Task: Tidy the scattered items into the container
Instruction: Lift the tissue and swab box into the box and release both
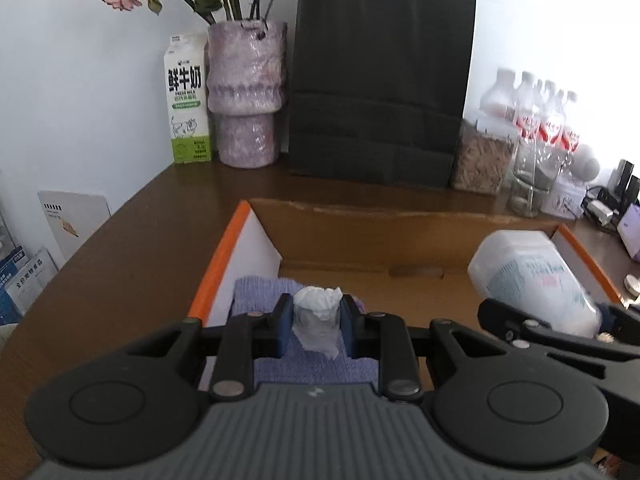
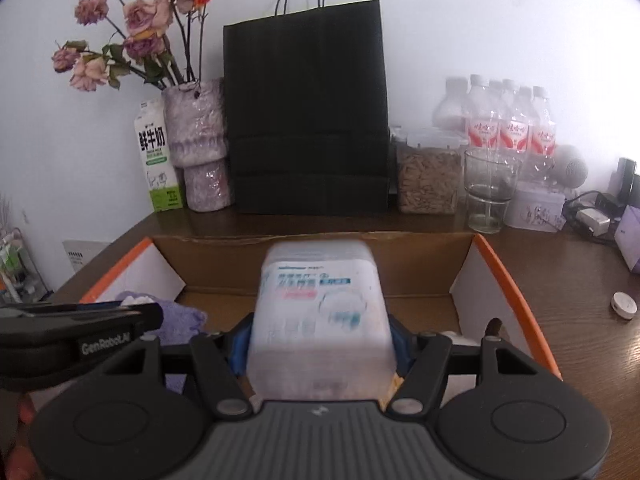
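Note:
An open cardboard box [image 1: 360, 236] with orange-edged flaps sits on the brown table; its far wall [image 2: 320, 256] also shows in the right wrist view. My left gripper [image 1: 316, 320] is shut on a crumpled white tissue [image 1: 318, 312] and hangs over the box's left part, above a purple knitted cloth [image 1: 256, 292] lying inside. My right gripper [image 2: 320, 344] is shut on a white plastic tub [image 2: 320, 312] with a blue-printed label, held over the middle of the box. That tub [image 1: 532, 280] and the right gripper [image 1: 560, 324] appear at the right of the left wrist view.
Along the back wall stand a milk carton [image 1: 186, 104], a vase of dried roses [image 1: 246, 92], a black paper bag [image 1: 380, 80], a jar of grain [image 2: 428, 176], a glass [image 2: 488, 192] and several water bottles [image 2: 508, 120]. A small white round lid [image 2: 623, 305] lies right of the box.

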Demonstrator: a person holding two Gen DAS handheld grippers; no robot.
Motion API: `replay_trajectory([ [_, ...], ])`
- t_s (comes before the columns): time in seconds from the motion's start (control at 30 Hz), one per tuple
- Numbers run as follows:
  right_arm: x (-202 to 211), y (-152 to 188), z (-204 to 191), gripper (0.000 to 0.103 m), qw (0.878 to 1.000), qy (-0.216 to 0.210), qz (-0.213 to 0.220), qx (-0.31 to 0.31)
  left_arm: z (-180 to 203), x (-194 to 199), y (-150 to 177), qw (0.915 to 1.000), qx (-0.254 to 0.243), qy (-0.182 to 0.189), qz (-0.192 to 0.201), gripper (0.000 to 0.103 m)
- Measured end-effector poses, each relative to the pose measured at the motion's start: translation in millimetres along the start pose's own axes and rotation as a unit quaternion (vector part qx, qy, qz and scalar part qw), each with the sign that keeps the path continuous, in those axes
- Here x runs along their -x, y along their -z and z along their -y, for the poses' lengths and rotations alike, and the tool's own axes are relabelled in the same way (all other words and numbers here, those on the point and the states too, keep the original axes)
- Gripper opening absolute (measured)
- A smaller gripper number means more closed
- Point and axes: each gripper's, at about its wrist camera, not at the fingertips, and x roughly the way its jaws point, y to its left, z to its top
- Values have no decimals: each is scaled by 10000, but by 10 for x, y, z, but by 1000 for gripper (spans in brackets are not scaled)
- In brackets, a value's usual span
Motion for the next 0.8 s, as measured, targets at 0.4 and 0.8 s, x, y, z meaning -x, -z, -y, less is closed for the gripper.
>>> replay_trajectory([
  [0.4, 195, -98, 159, 102, 9998, 101, -14, -168, 30, 234, -57, 9969, -81, -550, 551, 103],
  [0.8, 455, -117, 126, 103, 10000, 68, 48, 32, 37, 405, -65, 9983, -36, -399, 411, 103],
])
